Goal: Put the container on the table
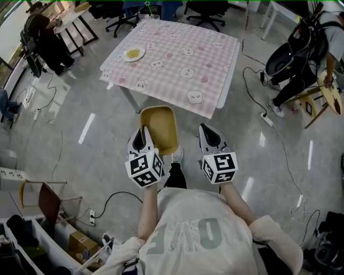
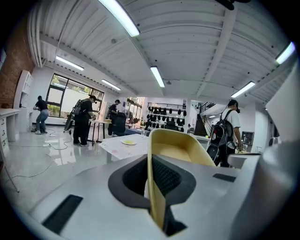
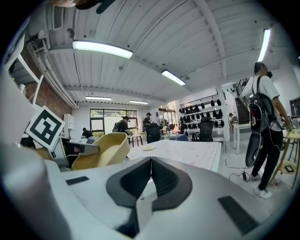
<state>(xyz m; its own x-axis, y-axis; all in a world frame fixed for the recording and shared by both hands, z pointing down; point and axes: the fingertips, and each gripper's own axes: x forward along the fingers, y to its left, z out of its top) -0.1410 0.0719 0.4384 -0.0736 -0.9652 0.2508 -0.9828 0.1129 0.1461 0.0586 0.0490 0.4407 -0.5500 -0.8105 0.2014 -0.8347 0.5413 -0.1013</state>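
A yellow oblong container [image 1: 159, 129] hangs in the air over the floor, just short of the table's near edge. My left gripper [image 1: 144, 132] is shut on its left rim; in the left gripper view the rim [image 2: 154, 187] runs between the pressed pads and the container [image 2: 180, 149] stretches ahead. My right gripper [image 1: 207, 131] is beside the container on the right, apart from it, shut with nothing in it [image 3: 151, 161]. The right gripper view shows the container [image 3: 101, 150] to its left. The table [image 1: 177, 70] has a pink checked cloth.
A small plate with yellow food [image 1: 133, 54] sits on the table's far left. Cables [image 1: 279, 145] trail over the floor to the right. A person with a backpack [image 1: 301, 53] stands at right, another [image 1: 45, 37] at far left. Office chairs [image 1: 207, 11] stand behind the table.
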